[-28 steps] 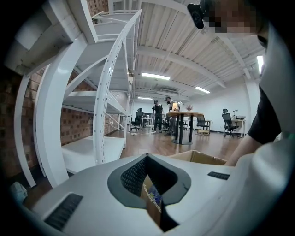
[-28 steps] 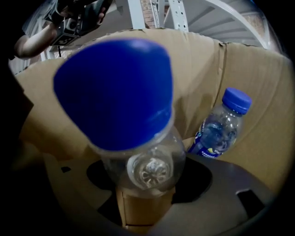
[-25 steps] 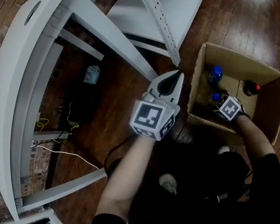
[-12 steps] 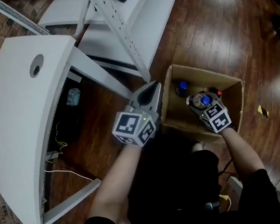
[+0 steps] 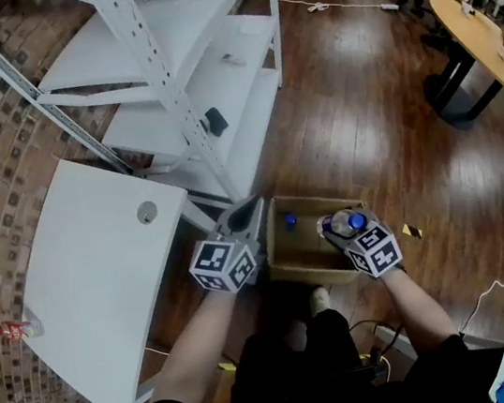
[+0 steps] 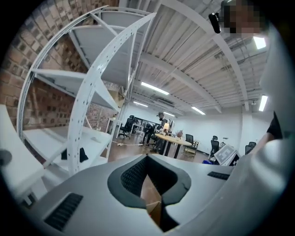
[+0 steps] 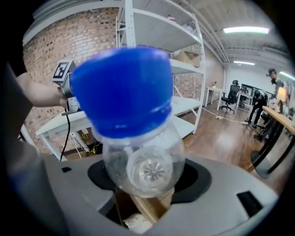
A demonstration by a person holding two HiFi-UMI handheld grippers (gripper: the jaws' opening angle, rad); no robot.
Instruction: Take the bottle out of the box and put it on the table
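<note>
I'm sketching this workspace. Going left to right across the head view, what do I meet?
White table → left gripper → cardboard box → bottle in the right gripper → wooden table.

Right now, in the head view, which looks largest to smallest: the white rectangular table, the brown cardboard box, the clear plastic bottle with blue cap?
1. white rectangular table, by far the largest.
2. brown cardboard box, clearly smaller.
3. clear plastic bottle with blue cap, smallest, though it is nearer the camera than the box.
</note>
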